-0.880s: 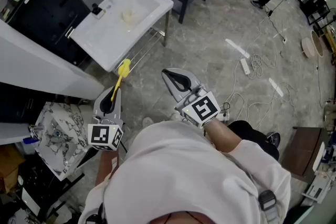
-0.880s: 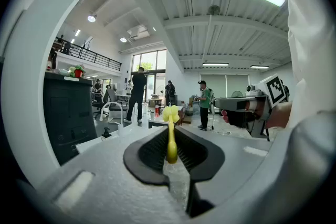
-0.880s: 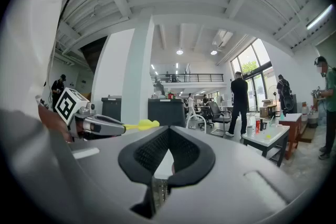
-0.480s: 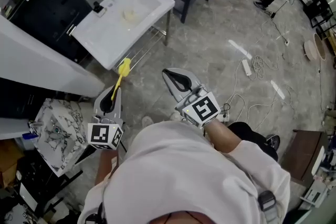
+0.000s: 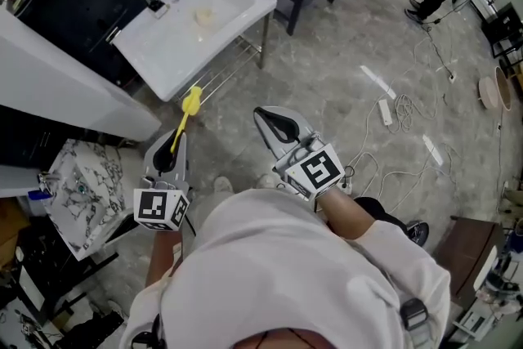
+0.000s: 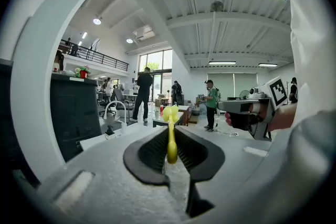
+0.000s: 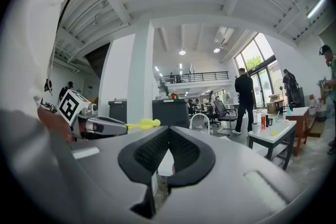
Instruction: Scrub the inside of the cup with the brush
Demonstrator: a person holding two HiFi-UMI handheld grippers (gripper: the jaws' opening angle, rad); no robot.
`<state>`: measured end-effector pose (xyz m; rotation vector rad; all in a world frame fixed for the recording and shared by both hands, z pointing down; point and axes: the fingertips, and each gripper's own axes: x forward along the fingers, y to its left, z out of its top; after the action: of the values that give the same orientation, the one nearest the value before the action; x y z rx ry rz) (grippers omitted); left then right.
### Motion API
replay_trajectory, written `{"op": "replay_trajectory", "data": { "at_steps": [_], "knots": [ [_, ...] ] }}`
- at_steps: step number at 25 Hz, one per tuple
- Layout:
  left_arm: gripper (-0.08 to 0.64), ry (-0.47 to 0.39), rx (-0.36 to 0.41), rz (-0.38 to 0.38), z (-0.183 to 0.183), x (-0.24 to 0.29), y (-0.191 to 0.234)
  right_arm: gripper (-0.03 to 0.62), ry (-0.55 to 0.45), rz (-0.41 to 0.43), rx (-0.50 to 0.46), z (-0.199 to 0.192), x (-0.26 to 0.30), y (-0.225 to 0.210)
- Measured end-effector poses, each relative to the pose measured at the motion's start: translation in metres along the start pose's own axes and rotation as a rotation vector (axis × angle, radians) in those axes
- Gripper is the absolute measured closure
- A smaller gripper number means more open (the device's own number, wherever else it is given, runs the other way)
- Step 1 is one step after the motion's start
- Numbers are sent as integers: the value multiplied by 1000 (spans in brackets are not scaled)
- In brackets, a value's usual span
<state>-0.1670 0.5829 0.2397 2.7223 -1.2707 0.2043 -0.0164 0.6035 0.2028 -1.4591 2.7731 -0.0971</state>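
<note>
head view | left gripper (image 5: pixel 174 145) clamped on yellow brush (image 5: pixel 190 104) | right gripper (image 5: pixel 268 120) closed, empty

A mottled grey stone floor (image 5: pixel 327 94) is stretching across the open hall, with white power strips and loose cables (image 5: pixel 382 105) lying on it. A white rectangular basin on thin metal legs (image 5: pixel 176 61) is standing beside a tall black cabinet (image 5: pixel 73 4). Daylight is pouring through tall glazed windows (image 7: pixel 257 57) while round ceiling lamps (image 7: pixel 181 52) are glowing beside a white square column (image 7: pixel 140 76)
</note>
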Motion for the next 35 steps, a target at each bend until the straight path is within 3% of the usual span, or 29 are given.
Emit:
{"op": "replay_trajectory", "data": {
  "at_steps": [7, 14, 28, 35],
  "knots": [
    [520, 3, -18, 43, -6, 3, 0, 592, 0, 29, 7, -7, 5, -11],
    [520, 1, -29, 36, -11, 25, 34, 592, 22, 14, 7, -14, 37, -22],
    [520, 7, -42, -87, -6, 108, 117, 589, 60, -68, -33, -22, 129, -64],
    [520, 20, -51, -102, -4, 137, 139, 586, 67, -72, -31, -20, 154, -83]
  ]
}}
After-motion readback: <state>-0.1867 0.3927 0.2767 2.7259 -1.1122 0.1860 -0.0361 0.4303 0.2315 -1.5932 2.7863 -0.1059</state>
